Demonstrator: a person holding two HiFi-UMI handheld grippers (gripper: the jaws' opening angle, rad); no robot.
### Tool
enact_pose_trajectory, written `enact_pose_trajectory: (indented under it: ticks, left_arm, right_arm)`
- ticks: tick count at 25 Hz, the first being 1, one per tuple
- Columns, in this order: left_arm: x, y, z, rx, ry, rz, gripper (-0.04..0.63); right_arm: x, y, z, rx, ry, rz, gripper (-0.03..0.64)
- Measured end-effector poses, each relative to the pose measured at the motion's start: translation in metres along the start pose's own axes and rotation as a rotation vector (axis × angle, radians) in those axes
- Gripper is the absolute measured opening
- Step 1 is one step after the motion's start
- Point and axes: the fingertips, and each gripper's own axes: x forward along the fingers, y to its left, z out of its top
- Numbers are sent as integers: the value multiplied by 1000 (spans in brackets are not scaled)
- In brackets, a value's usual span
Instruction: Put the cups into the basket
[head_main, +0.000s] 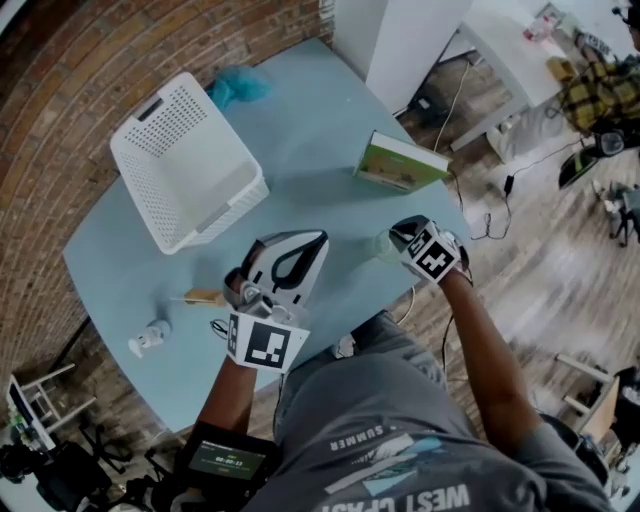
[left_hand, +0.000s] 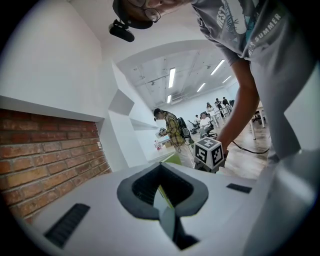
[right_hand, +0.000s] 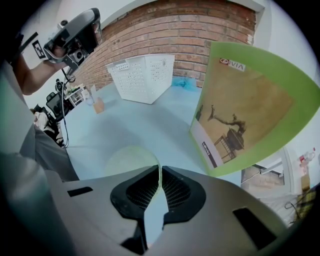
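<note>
The right gripper (right_hand: 160, 182) points steeply down at the tabletop's (head_main: 320, 130) near edge, close to its right corner. Its fingers are pressed almost together, pinching the thin rim of a pale green see-through cup (right_hand: 131, 159). One finger is inside the cup's wall and the other outside. The cup is at that same near edge, just in front of the person's right hand, and its round mouth faces the right gripper's camera.

The left gripper (head_main: 298, 255) is held about level above the middle of the near edge. Its fingers are close together, with only a thin slit between them.

The white perforated basket (head_main: 190, 150) sits towards the far left edge, by the brick wall, well apart from the cup. A green book (head_main: 400, 163) stands near the right corner, just beyond the cup. A crumpled blue cloth (head_main: 238, 87) lies at the far edge behind the basket. A small tan object (head_main: 205, 297) and a small white object (head_main: 150, 337) lie near the left end of the near edge; I cannot tell what they are.
</note>
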Motion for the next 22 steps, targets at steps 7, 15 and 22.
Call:
enact_pose_trajectory:
  ticks: [7,15,22]
  left_arm:
    - [-13,7,-2,-12,-7,29,-2]
    - [-34,18,-8,-23,-8,82,-2]
    - [-50,25,-14,-37,-8,133,-2]
  right_arm:
    - [-19,0,30,-33,-33,-25,32]
    - [-42,-1,75,-88,-90,-58,32]
    - [-64,-3,122,-156,-145,-83,32]
